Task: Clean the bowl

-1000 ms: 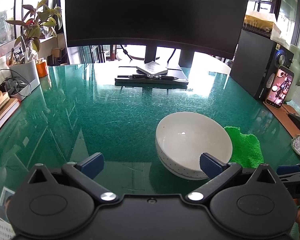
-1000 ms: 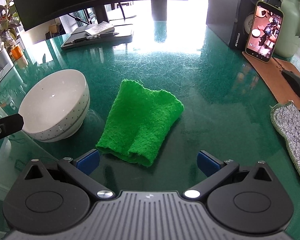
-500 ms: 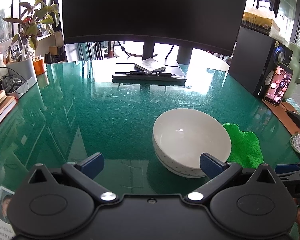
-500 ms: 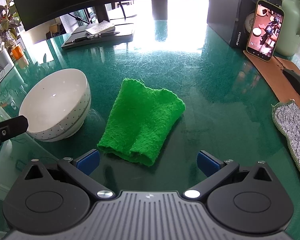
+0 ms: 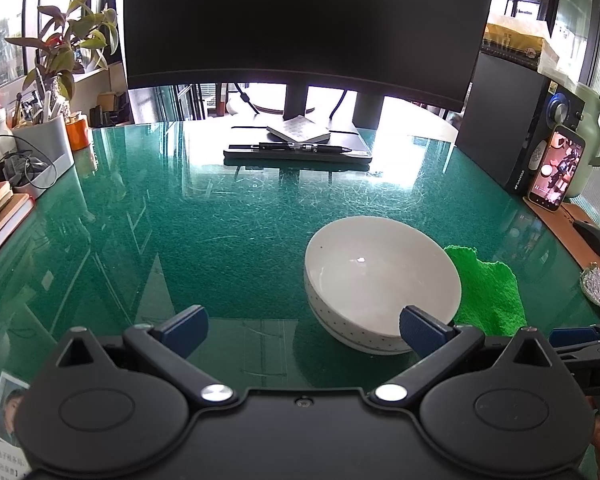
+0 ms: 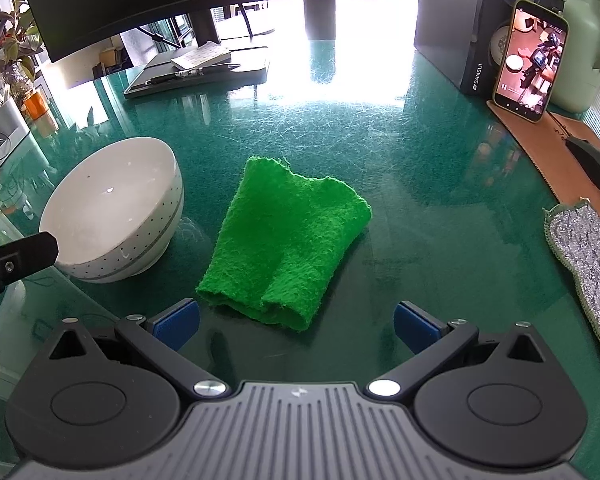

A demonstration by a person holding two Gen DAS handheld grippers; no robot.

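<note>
A white bowl (image 5: 380,280) with small dots on its outside stands upright on the green glass table; it also shows in the right wrist view (image 6: 112,208). A folded green cloth (image 6: 288,240) lies just right of the bowl and shows partly behind it in the left wrist view (image 5: 488,292). My left gripper (image 5: 304,326) is open and empty, its right finger in front of the bowl's near side. My right gripper (image 6: 296,322) is open and empty, just short of the cloth's near edge.
A monitor (image 5: 312,20) and a notebook with a pen (image 5: 296,148) stand at the back. A speaker (image 6: 468,20), a phone (image 6: 532,60), a green jug (image 6: 584,36), a mouse (image 6: 596,164) and a silver scrubbing cloth (image 6: 588,252) are at the right. A plant (image 5: 64,52) and cables are at the left.
Both grippers have moved slightly forward: the bowl sits a little nearer in the left view, and the cloth a little nearer in the right view. Both stay open.
</note>
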